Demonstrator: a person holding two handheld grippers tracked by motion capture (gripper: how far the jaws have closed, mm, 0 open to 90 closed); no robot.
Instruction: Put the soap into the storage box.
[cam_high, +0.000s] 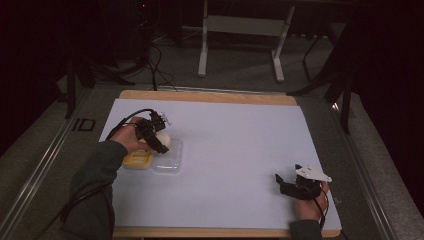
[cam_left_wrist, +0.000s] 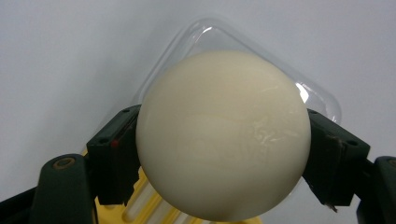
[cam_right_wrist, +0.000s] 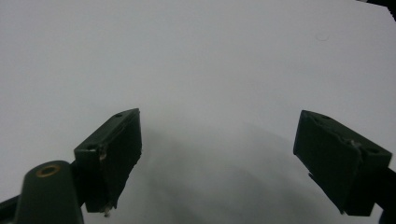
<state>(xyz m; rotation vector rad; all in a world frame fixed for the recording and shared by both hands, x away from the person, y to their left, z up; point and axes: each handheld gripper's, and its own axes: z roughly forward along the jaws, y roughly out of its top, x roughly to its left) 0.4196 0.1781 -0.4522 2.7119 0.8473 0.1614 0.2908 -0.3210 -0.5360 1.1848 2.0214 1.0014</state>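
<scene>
Two jaws of the left gripper (cam_left_wrist: 224, 154) pinch a smooth egg (cam_left_wrist: 223, 135); above the lid (cam_left_wrist: 322, 100), it may slip out.

The right gripper (cam_right_wrist: 217, 154) gapes wide, holding nothing.

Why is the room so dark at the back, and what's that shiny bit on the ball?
High view: light falls on the white table, the room behind stays dark. Left gripper view: glare streaks the cream ball and the clear lid. Right gripper view: a soft grey shadow between the tool's jaws.

light: dim room, white sheet (cam_high: 225, 150) lit | glare: clear lid (cam_left_wrist: 299, 88) (faint) | focus: soft
</scene>
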